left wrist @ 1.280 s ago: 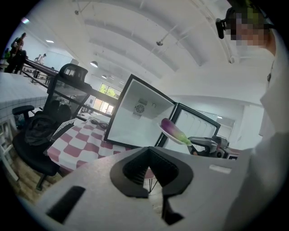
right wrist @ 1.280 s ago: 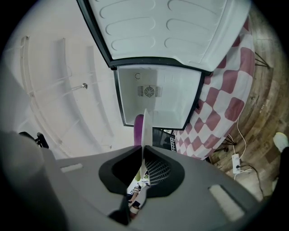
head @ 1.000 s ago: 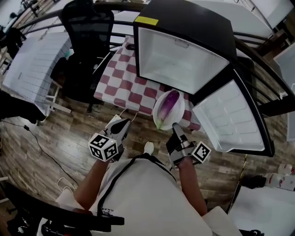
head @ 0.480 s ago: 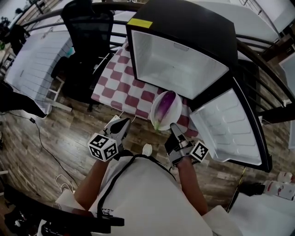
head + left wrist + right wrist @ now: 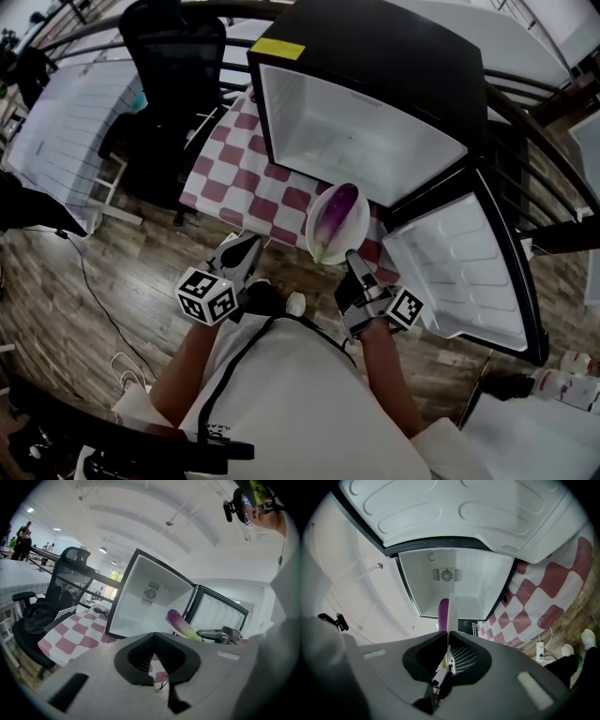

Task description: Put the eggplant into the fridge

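A purple eggplant [image 5: 336, 214] with a green stem end lies on a white plate [image 5: 357, 228]. My right gripper [image 5: 355, 260] is shut on the plate's near rim and holds it level in front of the open fridge [image 5: 356, 122]. In the right gripper view the plate [image 5: 450, 616] shows edge-on between the jaws, with the eggplant [image 5: 443, 612] behind it and the empty white fridge [image 5: 454, 585] ahead. My left gripper [image 5: 240, 255] hangs to the left, shut and empty. The left gripper view shows the eggplant [image 5: 180, 624] and the fridge [image 5: 150, 602].
The fridge stands on a table with a red-and-white checked cloth [image 5: 234, 169]. Its door [image 5: 459, 272] swings wide open to the right. A black office chair [image 5: 173, 56] stands at the back left beside a white table [image 5: 66, 122]. A power strip [image 5: 541, 656] lies on the wooden floor.
Both grippers, and the plate with the eggplant, have moved a little closer to the open fridge. The grip on the plate is the same.
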Demonstrator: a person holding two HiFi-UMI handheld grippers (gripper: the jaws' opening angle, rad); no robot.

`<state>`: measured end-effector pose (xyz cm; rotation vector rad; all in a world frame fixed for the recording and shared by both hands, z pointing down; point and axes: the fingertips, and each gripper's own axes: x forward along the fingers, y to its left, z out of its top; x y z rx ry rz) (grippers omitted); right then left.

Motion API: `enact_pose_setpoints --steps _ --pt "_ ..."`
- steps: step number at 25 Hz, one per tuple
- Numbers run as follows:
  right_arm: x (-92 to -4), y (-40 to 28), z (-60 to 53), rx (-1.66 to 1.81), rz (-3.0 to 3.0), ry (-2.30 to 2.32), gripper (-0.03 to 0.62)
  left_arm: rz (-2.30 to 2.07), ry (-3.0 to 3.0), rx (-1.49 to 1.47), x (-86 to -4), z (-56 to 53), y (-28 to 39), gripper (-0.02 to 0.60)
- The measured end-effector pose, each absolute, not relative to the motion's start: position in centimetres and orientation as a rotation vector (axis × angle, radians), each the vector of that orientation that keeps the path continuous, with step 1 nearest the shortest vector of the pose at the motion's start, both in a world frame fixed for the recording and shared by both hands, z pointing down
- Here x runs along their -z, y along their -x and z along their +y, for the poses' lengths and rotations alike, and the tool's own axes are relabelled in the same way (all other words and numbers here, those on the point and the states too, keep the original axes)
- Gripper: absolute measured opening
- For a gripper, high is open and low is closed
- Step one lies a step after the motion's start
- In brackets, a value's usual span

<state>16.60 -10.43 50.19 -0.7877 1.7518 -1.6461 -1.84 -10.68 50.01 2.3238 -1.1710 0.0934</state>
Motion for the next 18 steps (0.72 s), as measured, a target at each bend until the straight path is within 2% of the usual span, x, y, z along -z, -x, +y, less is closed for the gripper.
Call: enact_pose_setpoints --steps 18 --pt "-50.6 -13.7 -17.4 1.635 1.733 0.823 0.029 -1.068 -2.371 -0.108 -50.2 -18.7 2.6 0.005"
